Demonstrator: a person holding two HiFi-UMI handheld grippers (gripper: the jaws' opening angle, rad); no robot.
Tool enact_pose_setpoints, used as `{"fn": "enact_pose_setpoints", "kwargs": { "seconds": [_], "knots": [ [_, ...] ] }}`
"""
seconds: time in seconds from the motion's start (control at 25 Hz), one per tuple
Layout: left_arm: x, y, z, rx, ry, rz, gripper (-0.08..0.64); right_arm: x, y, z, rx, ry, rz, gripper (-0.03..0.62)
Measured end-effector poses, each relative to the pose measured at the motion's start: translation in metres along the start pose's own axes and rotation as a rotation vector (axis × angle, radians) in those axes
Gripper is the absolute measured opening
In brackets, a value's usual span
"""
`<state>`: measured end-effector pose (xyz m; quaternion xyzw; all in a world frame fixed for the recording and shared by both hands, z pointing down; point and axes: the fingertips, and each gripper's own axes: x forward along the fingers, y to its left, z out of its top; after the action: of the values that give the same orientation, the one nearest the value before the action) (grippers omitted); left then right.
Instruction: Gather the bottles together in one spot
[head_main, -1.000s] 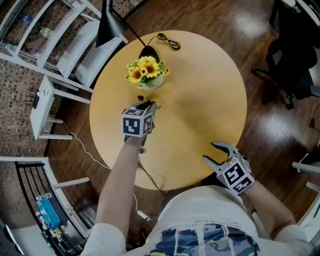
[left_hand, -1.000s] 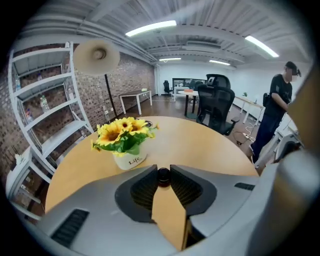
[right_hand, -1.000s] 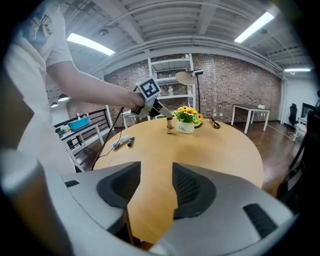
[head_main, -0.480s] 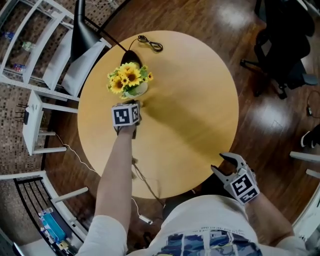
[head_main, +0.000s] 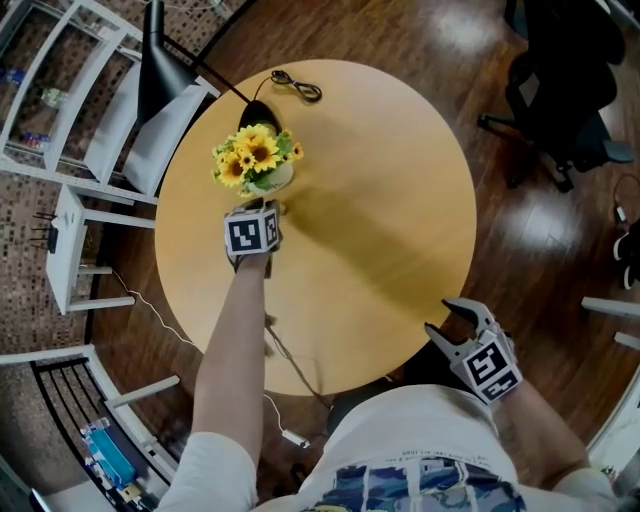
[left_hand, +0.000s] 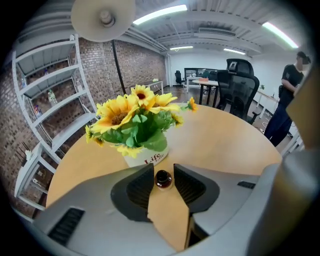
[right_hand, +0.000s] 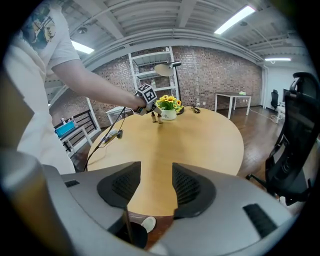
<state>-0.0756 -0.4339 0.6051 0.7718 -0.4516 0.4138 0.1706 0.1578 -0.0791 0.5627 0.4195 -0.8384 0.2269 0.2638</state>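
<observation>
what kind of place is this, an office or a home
Most likely a loft-style office: black office chair, distant desks, bare brick wall and strip lights overhead.

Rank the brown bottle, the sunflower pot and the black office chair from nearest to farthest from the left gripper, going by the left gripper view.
1. Brown bottle: between the jaws of the left gripper, which have just been opening.
2. Sunflower pot: just behind the bottle.
3. Black office chair: far right, past the table.
</observation>
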Motion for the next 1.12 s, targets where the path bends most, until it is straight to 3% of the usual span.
{"fn": "enact_pose_setpoints", "kwargs": {
  "seconds": [0.2, 0.48, 0.84, 1.12],
  "knots": [
    [-0.048, 0.002, 0.008, 0.007, -0.097, 0.046, 0.132, 0.002, 0.009, 0.006, -0.038, -0.022, 0.003, 0.224],
    [-0.179, -0.029, -0.02, -0.098, -0.311, -0.031, 0.132, -0.001, 0.05, 0.033, -0.13, -0.072, 0.032, 0.224],
    [-0.349, -0.071, -0.164, -0.273, -0.421, -0.166, 0.133, -0.024, 0.153, 0.057, -0.188, -0.14, 0.052, 0.224],
    [-0.443, -0.088, -0.281, -0.322, -0.443, -0.154, 0.135, -0.045, 0.238, 0.06, -0.219, -0.169, 0.036, 0.224]
  ]
}}
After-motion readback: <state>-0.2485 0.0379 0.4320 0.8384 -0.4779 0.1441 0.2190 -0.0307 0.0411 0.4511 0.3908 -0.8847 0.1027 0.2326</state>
